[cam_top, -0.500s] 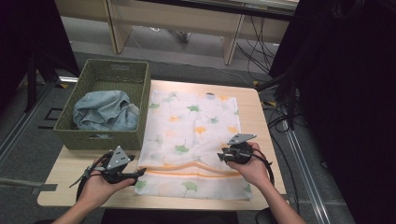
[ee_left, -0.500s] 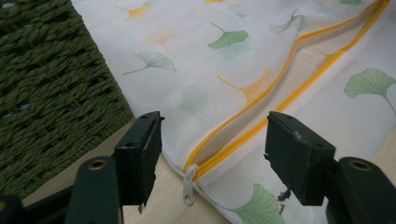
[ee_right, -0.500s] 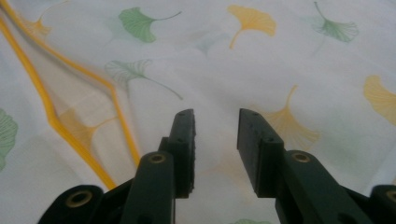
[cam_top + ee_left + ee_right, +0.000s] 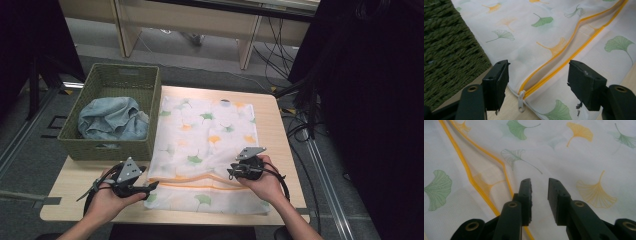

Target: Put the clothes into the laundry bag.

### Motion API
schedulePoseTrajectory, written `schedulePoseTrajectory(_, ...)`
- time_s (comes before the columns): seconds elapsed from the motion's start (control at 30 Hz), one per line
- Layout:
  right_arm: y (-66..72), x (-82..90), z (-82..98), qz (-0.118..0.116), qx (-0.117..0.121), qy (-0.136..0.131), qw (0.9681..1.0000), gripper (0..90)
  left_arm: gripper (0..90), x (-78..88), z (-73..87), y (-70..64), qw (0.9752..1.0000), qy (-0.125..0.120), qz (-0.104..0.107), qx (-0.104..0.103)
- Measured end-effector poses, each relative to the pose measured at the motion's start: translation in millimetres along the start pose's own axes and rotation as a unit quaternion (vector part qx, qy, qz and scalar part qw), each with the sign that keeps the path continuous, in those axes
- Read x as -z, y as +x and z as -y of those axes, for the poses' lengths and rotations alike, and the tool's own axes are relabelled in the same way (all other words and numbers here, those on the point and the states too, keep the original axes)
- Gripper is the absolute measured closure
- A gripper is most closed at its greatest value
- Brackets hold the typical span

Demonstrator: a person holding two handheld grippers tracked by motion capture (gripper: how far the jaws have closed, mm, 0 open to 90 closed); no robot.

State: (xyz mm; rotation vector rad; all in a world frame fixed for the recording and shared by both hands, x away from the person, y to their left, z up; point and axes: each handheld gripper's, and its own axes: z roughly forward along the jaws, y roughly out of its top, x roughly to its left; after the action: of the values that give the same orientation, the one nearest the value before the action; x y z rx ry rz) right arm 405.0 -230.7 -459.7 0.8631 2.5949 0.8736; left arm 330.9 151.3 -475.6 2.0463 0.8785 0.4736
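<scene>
Mesh laundry bag, white and printed with green and orange ginkgo leaves, lies flat on the wooden table just right of the woven green basket, which holds a crumpled blue denim garment. Its orange zipper runs across the near end, side to side before the person, and is partly open, the two tapes parting into a narrow slit. The white zipper pull sits at the bag's left edge, right between the spread jaws of the left gripper and just ahead of them, so that hand is plainly the nearer one for the pull. The left jaws stand open around it without pressing on anything. The right gripper hovers low over the cloth just above the zipper line, near the bag's right half; its jaws show a clear gap with only fabric beneath, gripping nothing. The mesh looks thin, limp and slightly translucent; the basket is coarse and stiff
</scene>
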Motion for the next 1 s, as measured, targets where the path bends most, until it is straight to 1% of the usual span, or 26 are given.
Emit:
schedulePoseTrajectory(0.13,3.9,-4.1,-2.9,-0.007,0.009,0.006,0.9999,74.5,35.0,-1.2,-0.1,-1.5,1.0000,0.004,0.008,0.000)
schedulePoseTrajectory(0.17,4.7,-4.9,-3.4,-0.008,0.012,0.007,0.9999,75.1,35.3,-1.5,-0.2,-2.3,1.0000,0.005,0.007,-0.003)
schedulePoseTrajectory(0.23,5.2,-5.1,-3.6,-0.009,0.012,0.008,0.9999,75.1,35.5,-1.5,-0.2,-2.6,1.0000,0.005,0.008,-0.003)
schedulePoseTrajectory(0.27,6.1,-5.5,-3.9,-0.014,0.012,0.008,0.9998,75.2,35.9,-1.5,-0.1,-2.8,1.0000,0.006,0.008,-0.002)
schedulePoseTrajectory(0.3,6.1,-5.5,-3.9,-0.014,0.012,0.008,0.9998,75.2,35.9,-1.4,0.0,-2.9,0.9999,0.006,0.008,-0.003)
schedulePoseTrajectory(0.37,7.5,-6.0,-5.1,-0.016,0.016,0.008,0.9997,75.3,36.6,-1.8,0.7,-3.0,1.0000,0.005,0.007,-0.002)
schedulePoseTrajectory(0.4,8.4,-7.3,-5.9,-0.021,0.023,0.006,0.9995,75.3,36.8,-2.1,1.0,-3.0,1.0000,0.005,0.007,0.000)
schedulePoseTrajectory(0.43,9.7,-7.6,-6.4,-0.024,0.019,0.009,0.9995,75.4,36.9,-2.1,1.0,-2.7,0.9999,0.008,0.007,0.000)
schedulePoseTrajectory(0.47,13.1,-10.3,-8.0,-0.030,0.026,0.010,0.9991,75.5,37.3,-2.3,0.9,-2.6,0.9999,0.008,0.008,0.001)
schedulePoseTrajectory(0.5,13.1,-10.3,-8.0,-0.030,0.026,0.010,0.9991,75.5,37.3,-2.8,0.8,-2.7,0.9999,0.007,0.008,0.002)
schedulePoseTrajectory(0.53,14.9,-11.8,-9.0,-0.034,0.034,0.013,0.9988,75.6,37.5,-3.1,0.8,-2.6,0.9999,0.008,0.009,0.002)
schedulePoseTrajectory(0.6,18.4,-13.8,-10.4,-0.039,0.034,0.016,0.9985,75.6,37.7,-3.6,1.1,-3.0,0.9999,0.009,0.010,0.003)
schedulePoseTrajectory(0.67,20.2,-15.4,-12.0,-0.040,0.045,0.015,0.9981,75.4,37.7,-3.9,1.4,-3.3,0.9999,0.009,0.010,0.003)
schedulePoseTrajectory(0.7,21.5,-15.6,-12.9,-0.042,0.040,0.016,0.9982,75.3,37.8,-3.9,1.5,-3.5,0.9999,0.008,0.010,0.003)
schedulePoseTrajectory(0.8,22.6,-16.3,-13.8,-0.044,0.040,0.017,0.9981,75.0,37.9,-3.9,1.5,-3.7,0.9999,0.008,0.010,0.002)
schedulePoseTrajectory(0.87,24.8,-17.3,-15.0,-0.046,0.045,0.017,0.9978,74.9,37.9,-3.7,1.4,-4.1,0.9999,0.011,0.011,0.002)
schedulePoseTrajectory(0.9,26.5,-17.6,-15.5,-0.046,0.043,0.018,0.9979,74.9,37.9,-3.9,1.5,-4.2,0.9999,0.009,0.011,0.001)
schedulePoseTrajectory(1.0,29.3,-19.3,-16.9,-0.052,0.053,0.019,0.9971,74.9,37.9,-3.9,1.5,-4.3,0.9999,0.010,0.011,0.001)
